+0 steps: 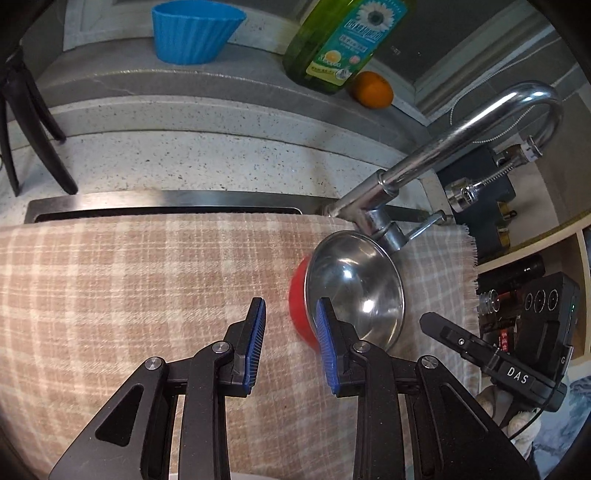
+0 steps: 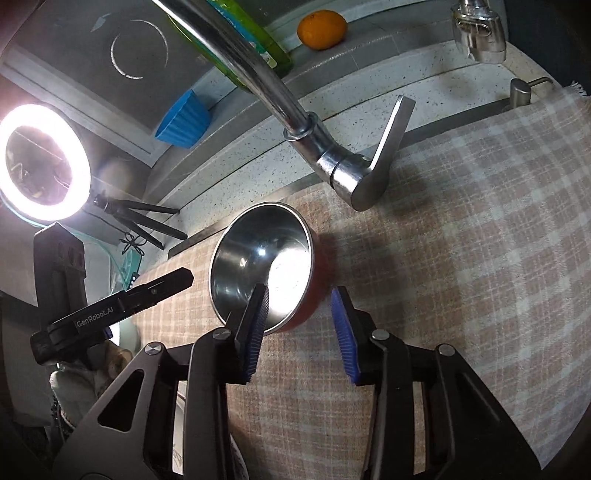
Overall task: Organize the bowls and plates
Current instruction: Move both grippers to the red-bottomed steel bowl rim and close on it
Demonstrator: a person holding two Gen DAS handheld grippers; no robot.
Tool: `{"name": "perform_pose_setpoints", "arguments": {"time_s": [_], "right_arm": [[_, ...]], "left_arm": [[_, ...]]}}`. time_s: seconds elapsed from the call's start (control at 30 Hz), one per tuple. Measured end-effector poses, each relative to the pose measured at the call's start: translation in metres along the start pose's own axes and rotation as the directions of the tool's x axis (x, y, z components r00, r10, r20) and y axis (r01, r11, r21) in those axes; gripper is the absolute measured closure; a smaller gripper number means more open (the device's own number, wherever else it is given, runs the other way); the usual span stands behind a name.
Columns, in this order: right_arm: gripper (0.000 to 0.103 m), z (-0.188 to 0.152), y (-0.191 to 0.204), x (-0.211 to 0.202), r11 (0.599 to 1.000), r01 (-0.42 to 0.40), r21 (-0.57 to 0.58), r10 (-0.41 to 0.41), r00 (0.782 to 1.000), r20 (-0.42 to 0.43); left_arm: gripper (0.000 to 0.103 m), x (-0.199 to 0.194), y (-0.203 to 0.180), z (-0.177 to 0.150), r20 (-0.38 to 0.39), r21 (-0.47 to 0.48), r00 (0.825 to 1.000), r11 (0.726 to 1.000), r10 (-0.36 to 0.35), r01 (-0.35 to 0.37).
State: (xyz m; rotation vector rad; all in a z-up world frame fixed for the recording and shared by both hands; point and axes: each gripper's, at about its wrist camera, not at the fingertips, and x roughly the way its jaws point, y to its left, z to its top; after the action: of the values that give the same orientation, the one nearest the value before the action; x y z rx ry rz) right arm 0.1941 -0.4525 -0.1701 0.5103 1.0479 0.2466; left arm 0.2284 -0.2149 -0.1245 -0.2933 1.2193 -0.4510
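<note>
A bowl (image 2: 258,258), steel inside and red outside, rests on the checked cloth (image 2: 461,258) below the tap. My right gripper (image 2: 301,293) straddles its near right wall, one pad inside the bowl and the other outside the red wall. A sliver of cloth shows between the outer pad and the wall, so the pads do not press on it. My left gripper (image 1: 290,304) hangs open over bare cloth just left of the bowl (image 1: 354,284), with nothing between its blue pads. Its right finger overlaps the bowl's red edge in the left wrist view.
A chrome tap (image 2: 325,147) arches over the bowl, with its lever (image 2: 391,140) close behind. On the ledge behind stand a blue ribbed cup (image 1: 195,31), a green soap bottle (image 1: 340,40) and an orange (image 1: 371,88). A ring light (image 2: 40,162) on a tripod shines at the left.
</note>
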Motion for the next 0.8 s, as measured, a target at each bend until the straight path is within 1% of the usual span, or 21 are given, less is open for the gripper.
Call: {"name": "perform_pose_setpoints", "arguments": {"time_s": [0.17,0.33,0.5,0.53,0.57,0.6,0.73,0.8], "right_arm": [[0.067,0.003,-0.003,0.009,1.000,-0.013,0.013,0.013,1.000,-0.020],[0.077,0.005,-0.006,0.018,1.000,-0.015,0.023,0.016,0.999,-0.042],[0.081,0.008,-0.009,0.022,0.999,-0.011,0.033,0.012,0.999,-0.043],[0.082,0.009,-0.010,0.023,0.999,-0.009,0.034,0.011,0.999,-0.044],[0.082,0.010,-0.010,0.024,0.999,-0.009,0.035,0.011,0.999,-0.046],[0.084,0.010,-0.010,0.025,0.999,-0.007,0.036,0.008,0.999,-0.050],[0.089,0.010,-0.009,0.031,0.999,-0.009,0.034,0.011,0.998,-0.065],[0.089,0.010,-0.007,0.032,1.000,0.002,0.027,-0.001,0.998,-0.063]], "left_arm": [[0.077,0.010,-0.003,0.004,-0.019,0.002,1.000,1.000,0.003,-0.003],[0.078,0.022,-0.006,0.008,-0.038,0.010,0.999,1.000,0.015,-0.014],[0.080,0.031,-0.009,0.010,-0.046,0.021,0.999,0.999,0.027,-0.026],[0.081,0.033,-0.010,0.011,-0.048,0.025,0.998,0.999,0.031,-0.030],[0.085,0.034,-0.010,0.011,-0.052,0.029,0.998,0.999,0.030,-0.029],[0.087,0.035,-0.010,0.012,-0.055,0.032,0.998,0.999,0.031,-0.030],[0.091,0.039,-0.012,0.012,-0.061,0.045,0.997,0.998,0.040,-0.037],[0.092,0.041,-0.014,0.011,-0.066,0.059,0.997,0.997,0.048,-0.044]]}}
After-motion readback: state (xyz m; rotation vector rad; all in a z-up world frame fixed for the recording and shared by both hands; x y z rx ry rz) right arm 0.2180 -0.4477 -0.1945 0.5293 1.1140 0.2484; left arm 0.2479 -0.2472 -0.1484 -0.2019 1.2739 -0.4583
